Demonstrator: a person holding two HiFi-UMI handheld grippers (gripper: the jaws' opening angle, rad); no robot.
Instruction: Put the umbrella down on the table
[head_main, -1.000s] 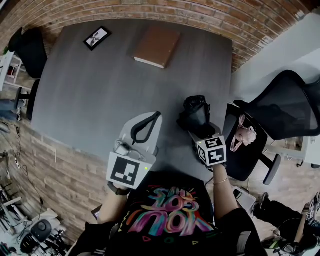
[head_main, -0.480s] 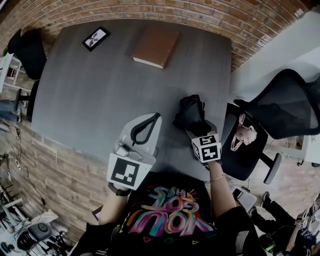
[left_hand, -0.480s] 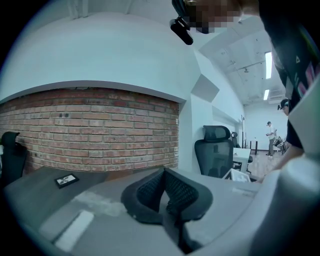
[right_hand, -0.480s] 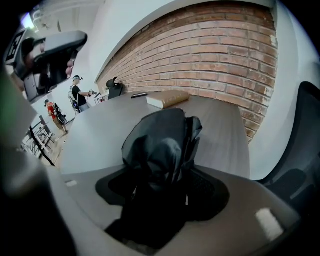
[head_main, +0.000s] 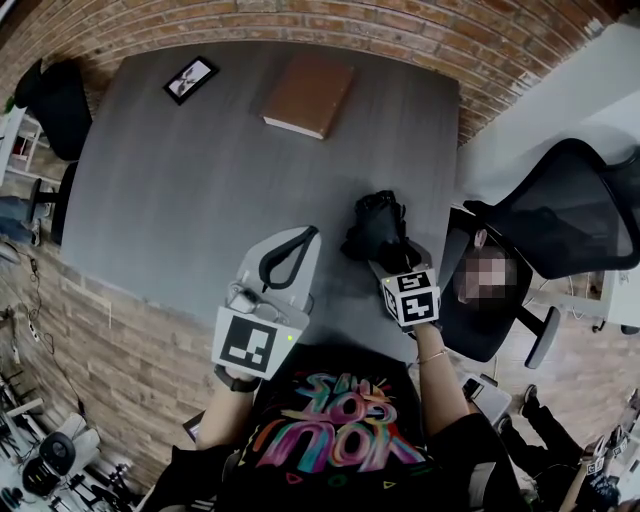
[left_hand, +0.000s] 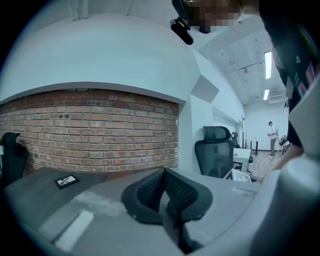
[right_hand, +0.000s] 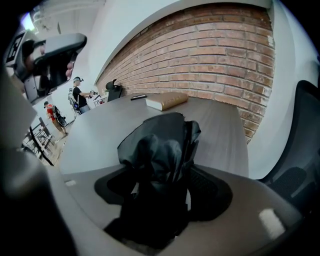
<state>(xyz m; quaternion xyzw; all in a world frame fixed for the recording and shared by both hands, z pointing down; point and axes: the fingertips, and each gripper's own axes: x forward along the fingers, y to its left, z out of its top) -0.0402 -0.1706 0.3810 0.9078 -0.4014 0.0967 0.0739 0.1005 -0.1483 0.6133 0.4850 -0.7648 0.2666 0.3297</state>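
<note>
A folded black umbrella (head_main: 378, 225) rests on the grey table (head_main: 200, 180) near its right front edge. My right gripper (head_main: 386, 250) reaches over it from the near side, and its jaws are opening. In the right gripper view the umbrella (right_hand: 160, 150) lies between the jaws of the right gripper (right_hand: 162, 176), with thin slivers of light on both sides of it. My left gripper (head_main: 312, 232) hovers to the left of the umbrella, over the table's front edge. Its pads meet at the tip of the left gripper (left_hand: 164, 172), and nothing is between them.
A brown book (head_main: 310, 92) and a small framed picture (head_main: 190, 78) lie at the table's far side, by the brick wall. A black office chair (head_main: 570, 215) stands to the right of the table, another dark chair (head_main: 55, 100) at its far left.
My right gripper and the umbrella have shifted slightly to the left and nearer to the table. The left gripper has stayed where it was.
</note>
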